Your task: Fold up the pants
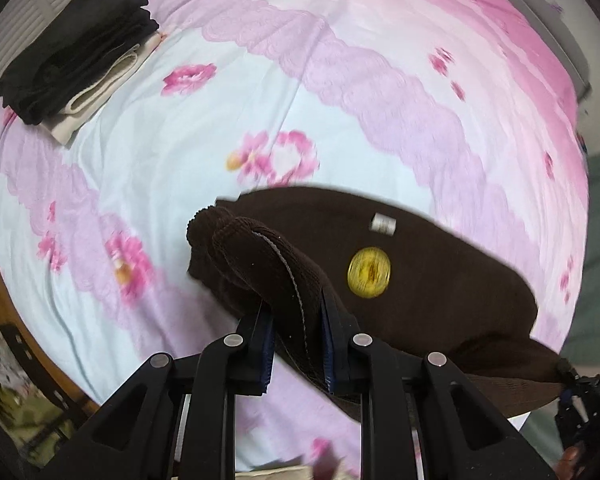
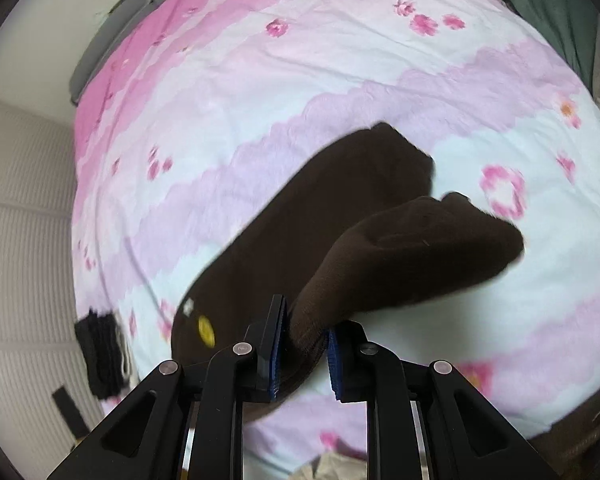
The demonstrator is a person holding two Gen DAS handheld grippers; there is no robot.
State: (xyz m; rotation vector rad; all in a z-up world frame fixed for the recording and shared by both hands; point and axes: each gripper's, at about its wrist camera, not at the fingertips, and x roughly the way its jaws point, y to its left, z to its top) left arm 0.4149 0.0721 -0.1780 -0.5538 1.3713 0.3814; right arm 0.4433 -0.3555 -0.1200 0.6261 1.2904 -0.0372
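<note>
Dark brown pants (image 1: 440, 280) with a round yellow patch (image 1: 369, 273) and a small white tag (image 1: 383, 224) hang over the flowered bed sheet (image 1: 180, 152). My left gripper (image 1: 298, 344) is shut on a bunched brown edge of the pants. My right gripper (image 2: 306, 356) is shut on another part of the same pants (image 2: 320, 220), which drape down from it. The right gripper also shows at the right edge of the left wrist view (image 1: 572, 384), holding the far end of the cloth.
A stack of folded dark and cream clothes (image 1: 76, 64) lies on the far left of the bed; it also shows in the right wrist view (image 2: 100, 356). A green cloth (image 2: 540, 4) lies at the bed's far edge. A white wall (image 2: 20, 220) is left.
</note>
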